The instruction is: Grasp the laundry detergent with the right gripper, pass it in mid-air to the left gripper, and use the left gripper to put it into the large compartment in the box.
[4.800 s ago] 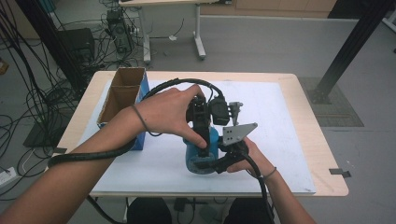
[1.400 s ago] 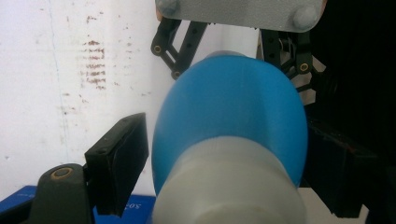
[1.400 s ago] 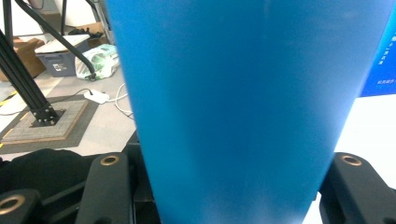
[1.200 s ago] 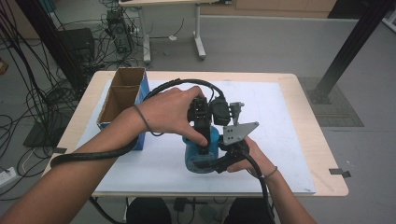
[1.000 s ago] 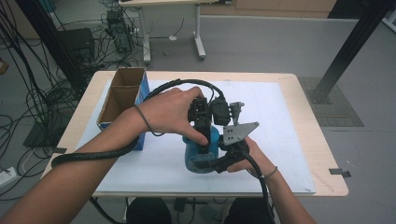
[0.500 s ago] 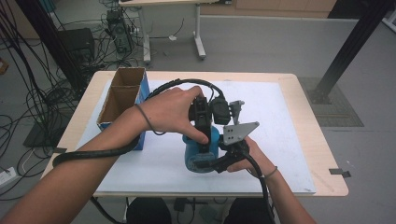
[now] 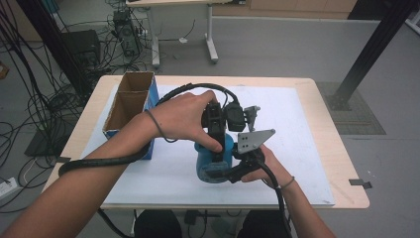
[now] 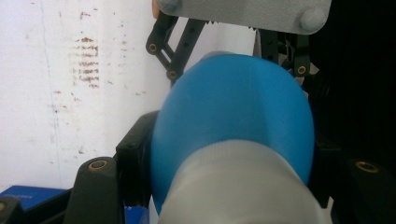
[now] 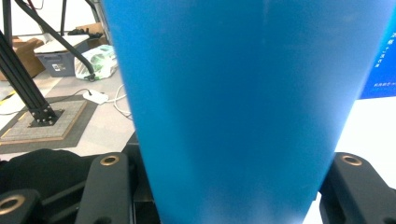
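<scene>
Evidently the step in hand is working the white cap [image 8: 243, 186] of a blue bottle [image 7: 213, 161] that stands upright near the middle of the white sheet [image 7: 297, 129] on the table [image 7: 341, 168], close to the person's edge. The right gripper [image 7: 233, 171] comes in from the side, low down, and its jaws pinch the bottle's body, which fills the space between them in the right gripper view [image 9: 243, 107]. The left gripper [image 7: 215, 144] reaches down from above; in the left gripper view its jaws sit tight on either side of the cap, just above the blue shoulder [image 8: 233, 107], though the contact itself is blurred and I judge the grip partly from how closely they flank it. An open cardboard box [image 7: 130, 101] stands well apart to the left. The next move probably calls for a twist of the left wrist while the right hand keeps the body from turning, with pressure kept square so the cap does not slip.
</scene>
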{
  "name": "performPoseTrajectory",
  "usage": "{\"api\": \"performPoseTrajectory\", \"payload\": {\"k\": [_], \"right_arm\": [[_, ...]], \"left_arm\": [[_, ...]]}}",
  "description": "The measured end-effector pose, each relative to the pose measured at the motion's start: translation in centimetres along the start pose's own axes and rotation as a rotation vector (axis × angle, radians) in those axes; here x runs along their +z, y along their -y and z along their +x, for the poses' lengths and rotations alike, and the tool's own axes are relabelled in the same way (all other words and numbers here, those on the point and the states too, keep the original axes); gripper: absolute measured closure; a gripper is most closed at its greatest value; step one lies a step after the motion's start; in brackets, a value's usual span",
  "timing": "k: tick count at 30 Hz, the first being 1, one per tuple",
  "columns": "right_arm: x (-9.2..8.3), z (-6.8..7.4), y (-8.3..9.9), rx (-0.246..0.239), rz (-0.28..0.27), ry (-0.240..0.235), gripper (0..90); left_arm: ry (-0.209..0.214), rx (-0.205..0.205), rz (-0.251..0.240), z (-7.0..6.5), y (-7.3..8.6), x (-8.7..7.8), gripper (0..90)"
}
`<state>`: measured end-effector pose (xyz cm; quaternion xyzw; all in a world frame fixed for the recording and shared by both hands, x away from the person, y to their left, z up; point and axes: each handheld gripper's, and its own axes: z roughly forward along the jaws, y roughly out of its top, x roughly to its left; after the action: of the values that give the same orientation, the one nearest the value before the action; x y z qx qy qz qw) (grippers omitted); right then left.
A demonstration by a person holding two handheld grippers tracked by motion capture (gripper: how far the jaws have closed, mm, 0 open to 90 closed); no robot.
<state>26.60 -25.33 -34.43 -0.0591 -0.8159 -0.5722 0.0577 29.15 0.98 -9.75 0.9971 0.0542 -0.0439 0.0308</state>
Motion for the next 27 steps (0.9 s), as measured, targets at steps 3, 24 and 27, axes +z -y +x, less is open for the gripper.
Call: {"api": "performPoseTrajectory", "payload": {"k": [3,24,27], "right_arm": [[0.0,0.03,-0.01,0.003,0.0,-0.001,41.8],[0.05,-0.1,0.05,0.004,-0.007,0.001,41.7],[0.09,-0.13,0.07,0.004,-0.009,0.002,41.7]], "left_arm": [[-0.002,0.001,-0.003,-0.01,0.04,-0.04,36.1],[-0.008,-0.006,-0.013,0.01,0.25,-0.11,35.9],[-0.006,-0.006,-0.013,0.08,0.25,-0.06,35.9]]}}
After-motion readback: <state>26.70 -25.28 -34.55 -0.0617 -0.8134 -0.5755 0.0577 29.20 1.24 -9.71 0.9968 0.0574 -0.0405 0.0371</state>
